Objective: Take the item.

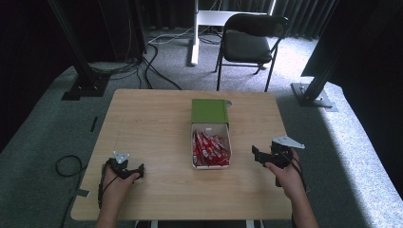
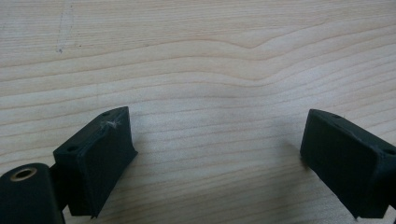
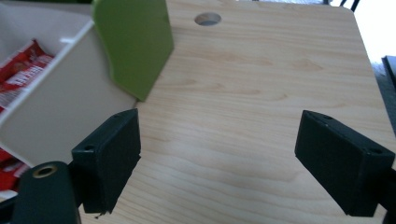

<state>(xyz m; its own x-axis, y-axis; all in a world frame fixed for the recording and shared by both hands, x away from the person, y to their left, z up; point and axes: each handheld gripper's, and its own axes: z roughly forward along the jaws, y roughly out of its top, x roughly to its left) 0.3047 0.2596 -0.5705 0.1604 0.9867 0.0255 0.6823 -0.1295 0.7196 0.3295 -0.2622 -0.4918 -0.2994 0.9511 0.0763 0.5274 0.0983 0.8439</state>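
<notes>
Wide apart, with bare wood between them, is how the fingers of the left gripper are seen in its own view; nothing is held, and the jaws are pointed down at the pale table. In the high view this gripper is found near the table's front left corner, gripped by the person's left hand, well apart from the box. Toward the middle, the open white box is seen lying flat, packed with red sachets, and its green lid is laid back at the far end, touching the tray. Further right, the right gripper is held just above the tabletop by the right hand, its jaws turned toward the box and near its right wall but not touching it. In the right gripper view its fingers are likewise spread wide and empty, with the white box wall just beside the left finger, the green flap rising behind it, and a round hole noted in the tabletop at the far edge.
</notes>
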